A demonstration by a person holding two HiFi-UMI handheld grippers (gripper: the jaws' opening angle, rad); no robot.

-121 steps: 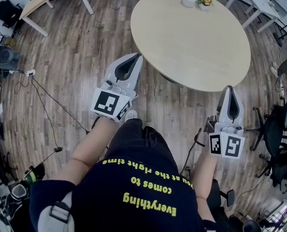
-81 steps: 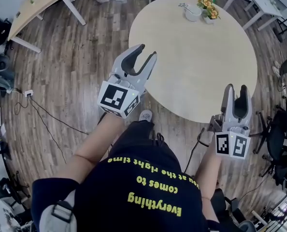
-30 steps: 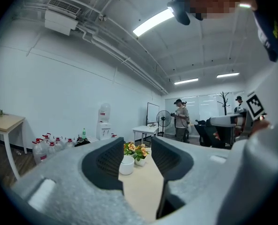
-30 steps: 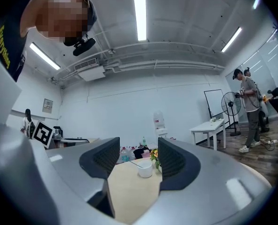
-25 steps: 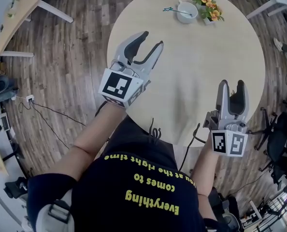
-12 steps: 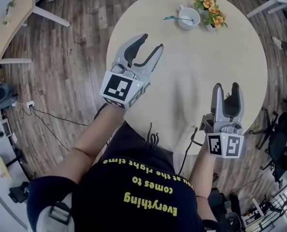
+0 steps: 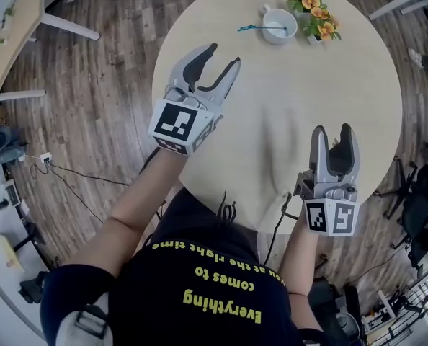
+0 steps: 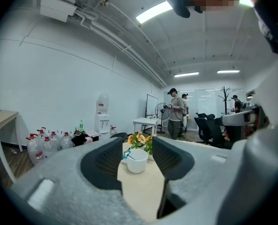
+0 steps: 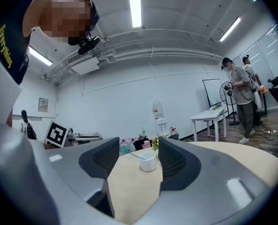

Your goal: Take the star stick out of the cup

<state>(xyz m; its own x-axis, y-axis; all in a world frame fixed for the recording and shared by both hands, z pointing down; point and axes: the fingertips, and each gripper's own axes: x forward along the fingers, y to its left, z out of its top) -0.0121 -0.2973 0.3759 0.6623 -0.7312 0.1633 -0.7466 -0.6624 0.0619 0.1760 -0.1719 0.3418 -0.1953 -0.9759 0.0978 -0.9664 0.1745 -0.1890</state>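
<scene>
- Left gripper [image 7: 223, 55] is hanging over the near-left part of the round table [image 7: 308, 85]. Its claw is spread wide and has just been opening up a bit more. Nothing is pinched in it.
- Right gripper [image 7: 332, 130] is over the near-right edge of the table, claw also spread, nothing touching the pads.
- The white cup [image 7: 279, 24] sits at the far side of the table, well apart from both grippers.
- The star stick [image 7: 253, 27] is still in the cup. It's a thin teal thing leaning out over the rim to the left, star end sticking out.
- Just to the right of the cup there's a little pot of orange and yellow flowers [image 7: 313, 9].
- In the left gripper view, the cup [image 8: 137, 161] and stick [image 8: 125, 154] show up in the gap between the jaws, but far off.
- Same in the right gripper view: cup [image 9: 148, 162] framed between the jaws, far off.
- A couple of people [image 8: 176, 118] are standing around at the back of the room.
</scene>
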